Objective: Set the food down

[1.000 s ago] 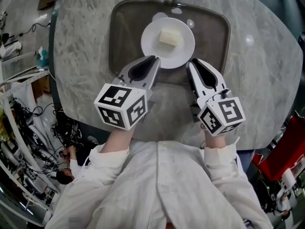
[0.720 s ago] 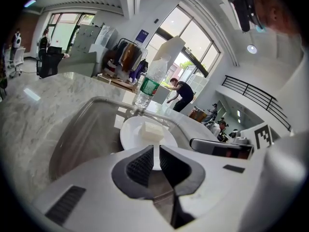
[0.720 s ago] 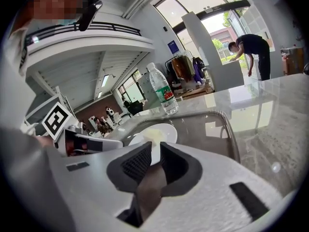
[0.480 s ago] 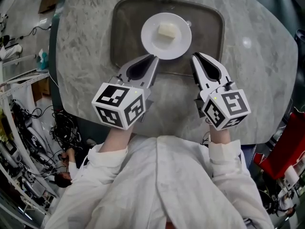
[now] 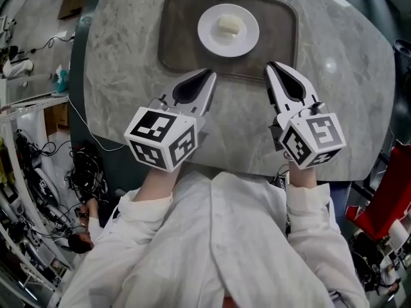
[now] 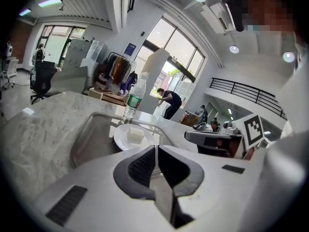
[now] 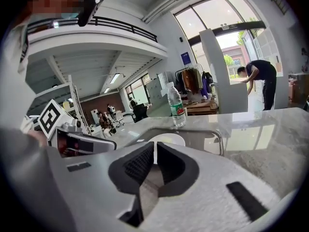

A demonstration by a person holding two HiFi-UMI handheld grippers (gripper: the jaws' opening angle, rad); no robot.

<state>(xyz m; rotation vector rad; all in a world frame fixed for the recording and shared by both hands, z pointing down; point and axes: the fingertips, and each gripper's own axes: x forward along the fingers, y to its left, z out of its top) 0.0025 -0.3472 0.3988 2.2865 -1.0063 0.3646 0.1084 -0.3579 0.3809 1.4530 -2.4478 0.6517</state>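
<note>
A pale block of food (image 5: 230, 24) lies on a white plate (image 5: 239, 40). The plate stands in a grey tray (image 5: 183, 37) on the round marble table. My left gripper (image 5: 210, 74) hovers just short of the tray's near rim, shut and empty. My right gripper (image 5: 271, 65) is level with it on the right, also shut with nothing between its jaws. Neither touches the plate. In the left gripper view the plate (image 6: 126, 138) and the food (image 6: 136, 137) sit beyond the closed jaw tips (image 6: 156, 147). The right gripper view shows the plate (image 7: 166, 139) just past its tips (image 7: 155, 144).
A plastic water bottle (image 6: 131, 100) stands behind the tray's far rim, also seen as the bottle (image 7: 176, 105) in the right gripper view. The table edge (image 5: 96, 127) is near the person's body. Cables and clutter lie on the floor at the left (image 5: 38, 172).
Both grippers have drawn back from the plate's near rim toward the person and a little apart. The plate with the food stays in the tray.
</note>
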